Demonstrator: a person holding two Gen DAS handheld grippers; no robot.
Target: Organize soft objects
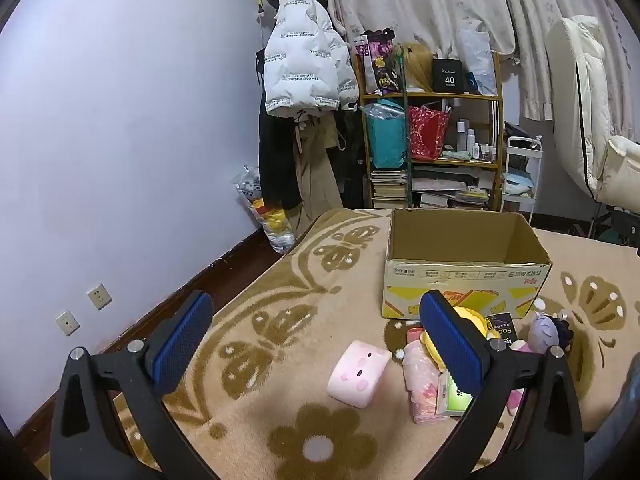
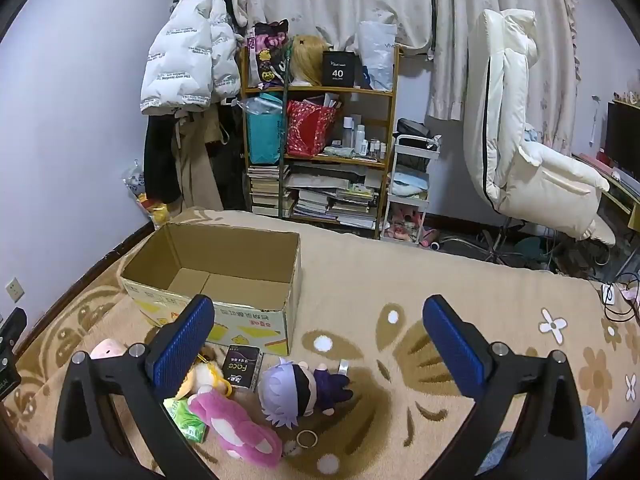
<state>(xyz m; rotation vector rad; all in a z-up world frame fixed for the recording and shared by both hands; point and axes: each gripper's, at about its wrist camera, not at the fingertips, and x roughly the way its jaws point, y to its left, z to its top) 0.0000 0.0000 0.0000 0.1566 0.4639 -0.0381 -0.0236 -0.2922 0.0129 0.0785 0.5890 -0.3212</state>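
Soft indoor light, cool bluish colours, both pictures sharp, straight lines bent round at the edges, black corners, faint soft shadows on the blanket [image 2: 400, 280]

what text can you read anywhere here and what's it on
"40": black box on the shelf top.
"Face": dark packet on the blanket beside the cardboard box.
Cardboard box print: upside down, unreadable.
White puffer jacket lettering: too small to read.

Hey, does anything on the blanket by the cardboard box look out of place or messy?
Yes. The cardboard box stands empty while the soft toys lie scattered in front of it: a pink plush and a purple-haired doll on their sides, and a pink block toy tipped apart from the rest. Nothing looks damaged.
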